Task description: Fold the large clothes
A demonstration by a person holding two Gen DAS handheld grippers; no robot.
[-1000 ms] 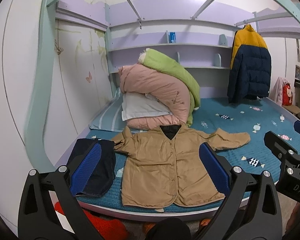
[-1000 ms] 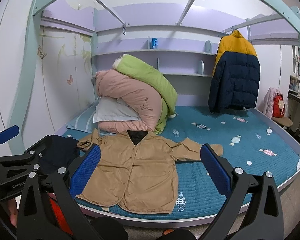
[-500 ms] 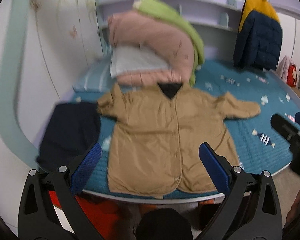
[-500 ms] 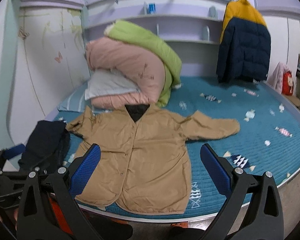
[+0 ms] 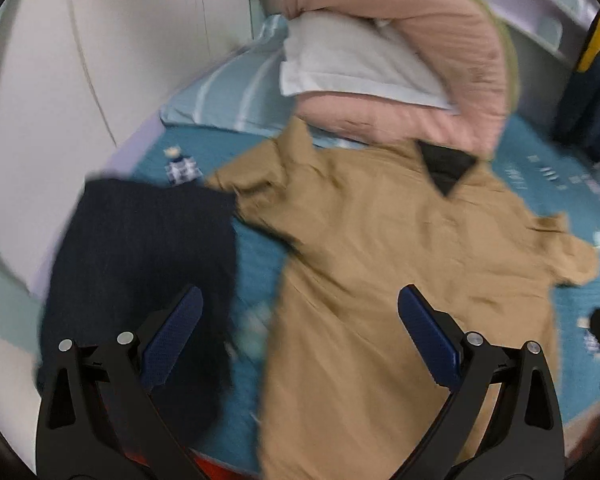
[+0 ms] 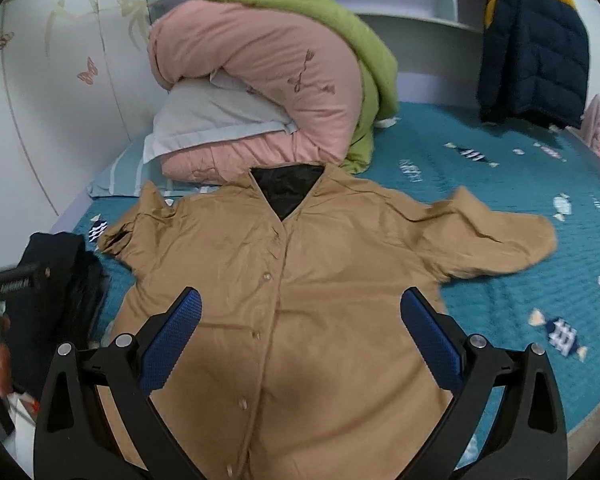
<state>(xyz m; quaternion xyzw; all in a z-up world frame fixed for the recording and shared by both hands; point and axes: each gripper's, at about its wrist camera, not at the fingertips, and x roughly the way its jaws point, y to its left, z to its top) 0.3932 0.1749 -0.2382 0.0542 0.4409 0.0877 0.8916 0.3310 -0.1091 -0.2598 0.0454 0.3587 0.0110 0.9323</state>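
Both claws hang released over the bed, holding nothing. Left claw (image 5: 298, 334) has its blue pads (image 5: 171, 338) spread wide, one pad over the dark garment (image 5: 140, 264) and the other over the coat (image 5: 400, 280); that view is blurred. Right claw (image 6: 300, 336) is just as wide apart, both its pads (image 6: 430, 338) above the coat's (image 6: 300, 300) lower front, on either side of the button line.

Taking the coat as the landmark: it lies flat and face up on the teal bedspread (image 6: 520, 184), buttoned, its black lining showing at the V of the neck. One sleeve stretches out across the spread toward the side where the puffer (image 6: 534, 52) hangs; the other sleeve is bunched short on the opposite side, its cuff just beside the dark garment. That garment lies as a folded heap at the bed's edge, next to the coat's hem side.

Beyond the coat's collar sits the bedding pile: a pink quilt (image 6: 268, 80) rolled over a white pillow (image 6: 208, 116), with a green quilt (image 6: 312, 12) draped on top and down the far side. The pink quilt's lower edge nearly meets the collar. The puffer, navy with yellow shoulders, hangs well apart from the coat, past the outstretched sleeve. Left of the pile stands a pale wall (image 6: 60, 80) with butterfly decals.
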